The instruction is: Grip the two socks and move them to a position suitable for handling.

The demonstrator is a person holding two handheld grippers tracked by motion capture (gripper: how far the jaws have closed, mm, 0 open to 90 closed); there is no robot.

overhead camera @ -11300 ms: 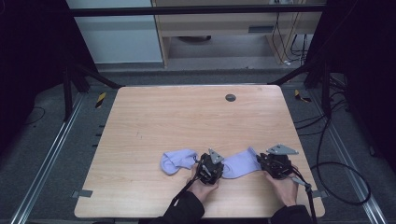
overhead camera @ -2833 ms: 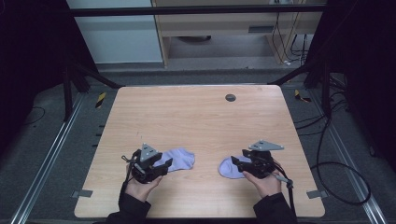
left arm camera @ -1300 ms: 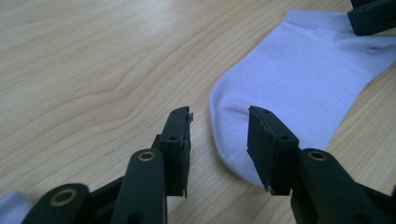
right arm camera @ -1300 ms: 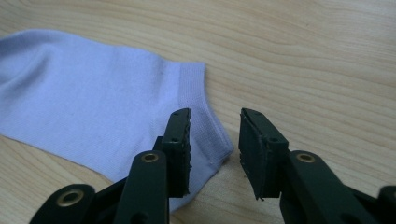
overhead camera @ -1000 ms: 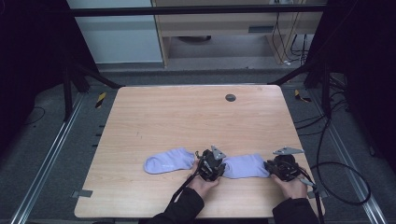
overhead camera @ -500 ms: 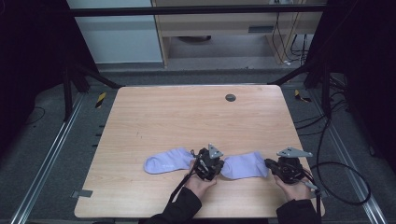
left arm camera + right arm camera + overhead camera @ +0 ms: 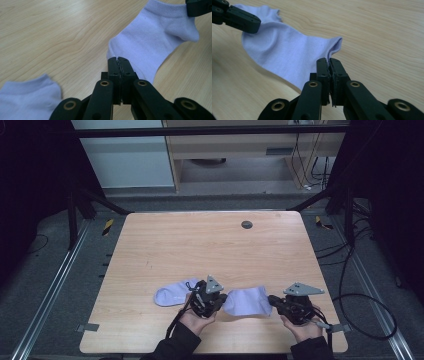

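Pinching opposite ends of one pale purple sock (image 7: 246, 300), the left gripper (image 7: 218, 301) and the right gripper (image 7: 274, 301) were both clenched on it near the front edge of the wooden table (image 7: 210, 245), while the second sock (image 7: 172, 293) lay just left.

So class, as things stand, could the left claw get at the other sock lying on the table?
Probably not yet: the left claw is shut on the right sock, which the right claw also grips. The left sock lies close by, nothing between.
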